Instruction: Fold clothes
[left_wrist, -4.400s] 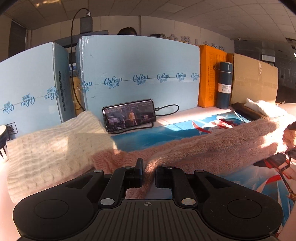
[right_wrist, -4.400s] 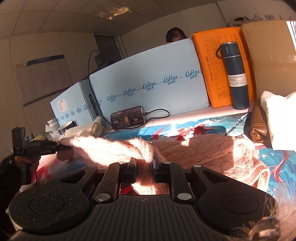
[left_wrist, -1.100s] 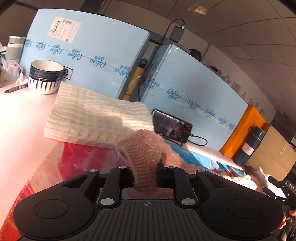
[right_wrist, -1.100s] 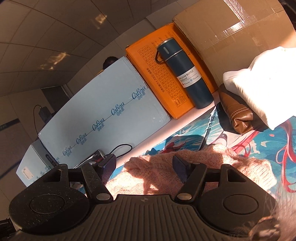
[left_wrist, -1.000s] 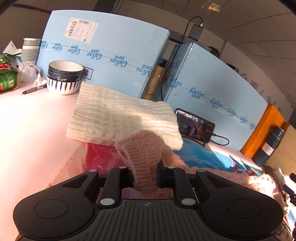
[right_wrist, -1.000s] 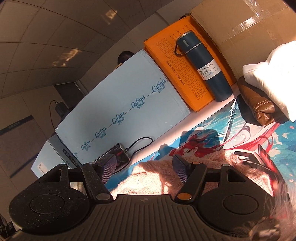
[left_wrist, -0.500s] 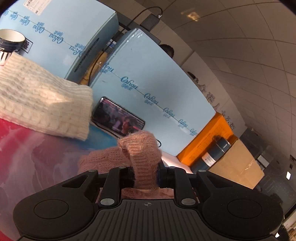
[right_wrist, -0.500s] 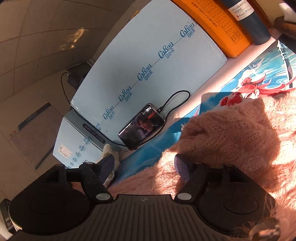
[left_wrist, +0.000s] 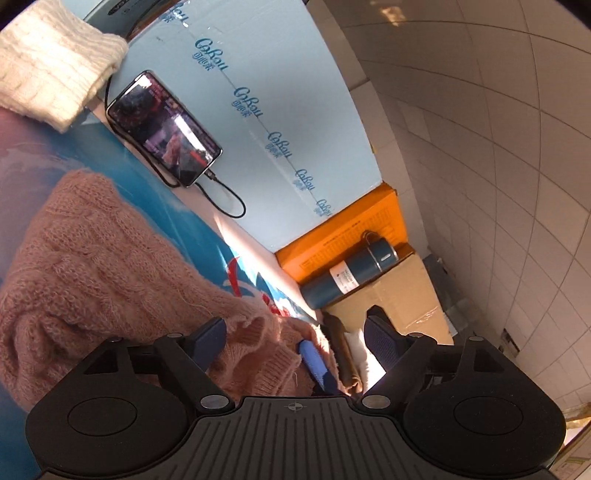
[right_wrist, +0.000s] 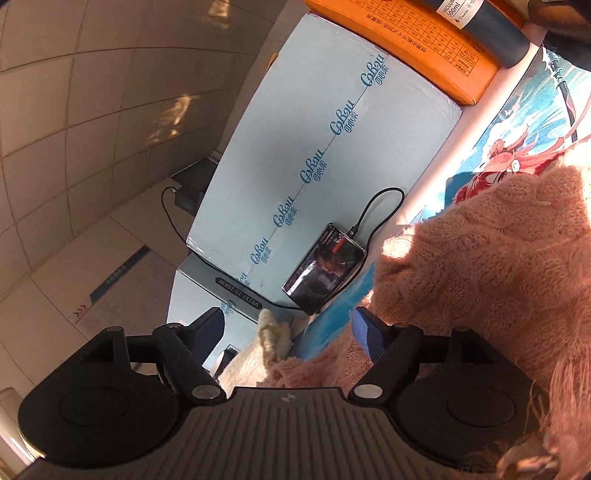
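The left tool (left_wrist: 295, 332) is gaping wide and gripping nothing; the pink sweater (left_wrist: 110, 266) is bunching under its left finger, lying loose on the printed mat (left_wrist: 199, 225) that covers the worktop; the right tool (right_wrist: 291, 325) is likewise spreading wide and empty, its right finger sitting just beside the same sweater; both seem to be hanging free so the folded knit can settle. Farther out, a phone (left_wrist: 166, 129) is leaning on a blue box (left_wrist: 258, 92), probably for viewing; a cream sweater (left_wrist: 48, 59) is lying well apart, seemingly finished.
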